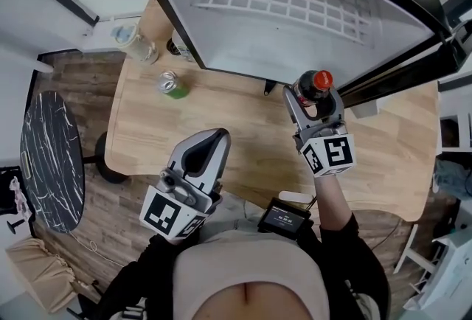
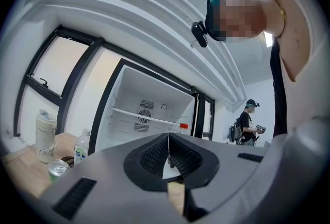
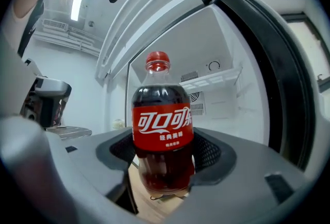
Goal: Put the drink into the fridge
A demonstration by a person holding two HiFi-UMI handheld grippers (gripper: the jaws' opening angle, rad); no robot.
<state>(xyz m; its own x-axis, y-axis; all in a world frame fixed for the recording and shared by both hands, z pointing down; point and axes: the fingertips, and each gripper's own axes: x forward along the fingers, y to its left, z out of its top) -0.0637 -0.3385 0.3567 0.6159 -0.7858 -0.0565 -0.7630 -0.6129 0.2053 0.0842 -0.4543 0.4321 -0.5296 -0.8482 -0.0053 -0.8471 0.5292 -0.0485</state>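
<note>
One open fridge (image 1: 295,9) fills the 12 o'clock part of the head view. It is white inside, has one wire shelf, and holds no bottles that can be seen. Its dark door frame runs down toward 3 o'clock.

Below it is one pale wooden desk (image 1: 221,127), which takes up the middle of the view. At 9 o'clock, on the wood floor beside the desk, stands one round black table (image 1: 48,156) with white veining.

There are two tongs, each carrying a marker cube. The left tongs (image 1: 214,136) are at 6 o'clock, over the near part of the desk. In the left gripper view, the left tongs (image 2: 168,157) are clenched, tip against tip, with nothing between them. The right tongs (image 1: 313,103) are at 2 o'clock, just in front of the fridge opening. They grip one cola bottle (image 1: 315,85) upright, above the desk.

The right gripper view shows the cola bottle (image 3: 162,135) squeezed between the two pads. It has a red cap and a red label, and the fridge (image 3: 216,94) stands open behind it.

Three other containers stand at 10 o'clock on the desk, well apart from both tongs:
- one tall pale flask (image 1: 138,43)
- one clear water bottle (image 1: 181,49), partly behind the fridge frame
- one green-tinted container (image 1: 171,84)

In the left gripper view, one second person (image 2: 250,124) stands far off at 3 o'clock.
</note>
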